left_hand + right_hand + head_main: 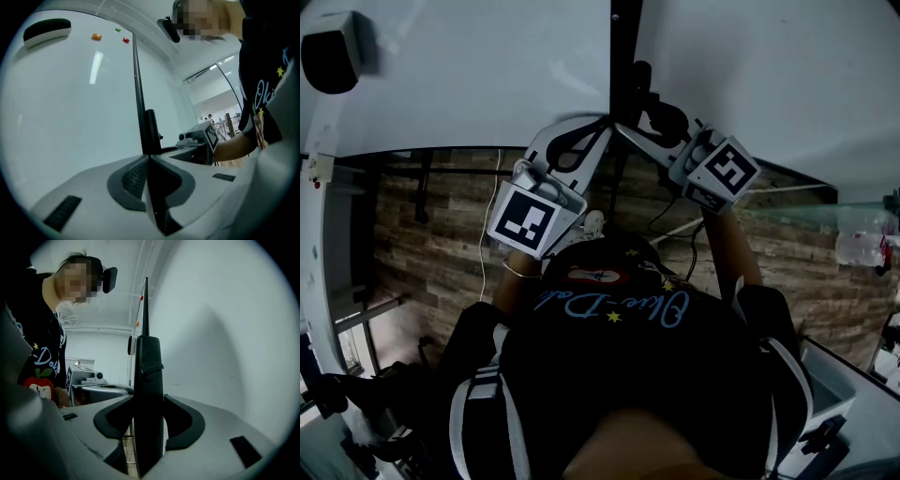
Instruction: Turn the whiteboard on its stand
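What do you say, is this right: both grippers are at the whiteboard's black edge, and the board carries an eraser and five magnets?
Not quite. The whiteboard carries three magnets, not five: orange, green and red, as the left gripper view shows. The rest holds: the eraser is there, and the left gripper and right gripper are both at the black edge.

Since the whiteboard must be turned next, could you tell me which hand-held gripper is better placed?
Left, probably: the left hand-held gripper clamps the whiteboard's thin black edge; the right hand-held gripper pinches the thicker black fitting.
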Demonstrator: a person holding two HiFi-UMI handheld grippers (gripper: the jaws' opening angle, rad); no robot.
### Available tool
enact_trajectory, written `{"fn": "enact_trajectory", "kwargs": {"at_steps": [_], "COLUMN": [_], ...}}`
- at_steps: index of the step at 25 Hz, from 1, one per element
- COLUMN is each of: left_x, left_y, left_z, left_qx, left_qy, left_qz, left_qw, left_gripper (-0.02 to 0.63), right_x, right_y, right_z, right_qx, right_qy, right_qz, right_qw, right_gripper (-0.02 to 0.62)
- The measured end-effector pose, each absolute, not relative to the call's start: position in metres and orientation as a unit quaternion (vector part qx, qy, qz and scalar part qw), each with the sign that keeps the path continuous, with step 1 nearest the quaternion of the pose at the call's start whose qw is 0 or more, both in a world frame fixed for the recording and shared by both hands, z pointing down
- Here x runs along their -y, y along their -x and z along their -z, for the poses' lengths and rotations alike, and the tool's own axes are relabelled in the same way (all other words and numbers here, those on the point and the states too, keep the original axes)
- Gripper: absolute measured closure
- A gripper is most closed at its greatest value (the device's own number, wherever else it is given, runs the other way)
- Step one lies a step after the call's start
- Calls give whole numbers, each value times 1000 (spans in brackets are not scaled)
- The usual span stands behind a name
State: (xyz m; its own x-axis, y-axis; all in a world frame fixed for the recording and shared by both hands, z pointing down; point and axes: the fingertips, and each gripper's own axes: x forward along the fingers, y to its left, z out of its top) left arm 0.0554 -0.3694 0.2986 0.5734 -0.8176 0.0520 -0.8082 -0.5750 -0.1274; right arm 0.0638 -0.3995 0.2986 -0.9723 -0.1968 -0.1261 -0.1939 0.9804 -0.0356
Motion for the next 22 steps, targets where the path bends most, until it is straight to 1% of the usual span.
{"fn": "enact_trajectory", "kwargs": {"at_steps": [22], "left_x": [371], "left_y": [-56], "left_z": [-304], "left_qx": [-455], "left_qy": [889], "left_qz": [49], "left_qw": [29], "left_gripper": [597], "right_x": [397], "right_y": [-69], "right_z": [-300], "right_qx": [-990], "right_qy": [127], "right_qz": [20], "right_qw": [52], "right_gripper": [408]}}
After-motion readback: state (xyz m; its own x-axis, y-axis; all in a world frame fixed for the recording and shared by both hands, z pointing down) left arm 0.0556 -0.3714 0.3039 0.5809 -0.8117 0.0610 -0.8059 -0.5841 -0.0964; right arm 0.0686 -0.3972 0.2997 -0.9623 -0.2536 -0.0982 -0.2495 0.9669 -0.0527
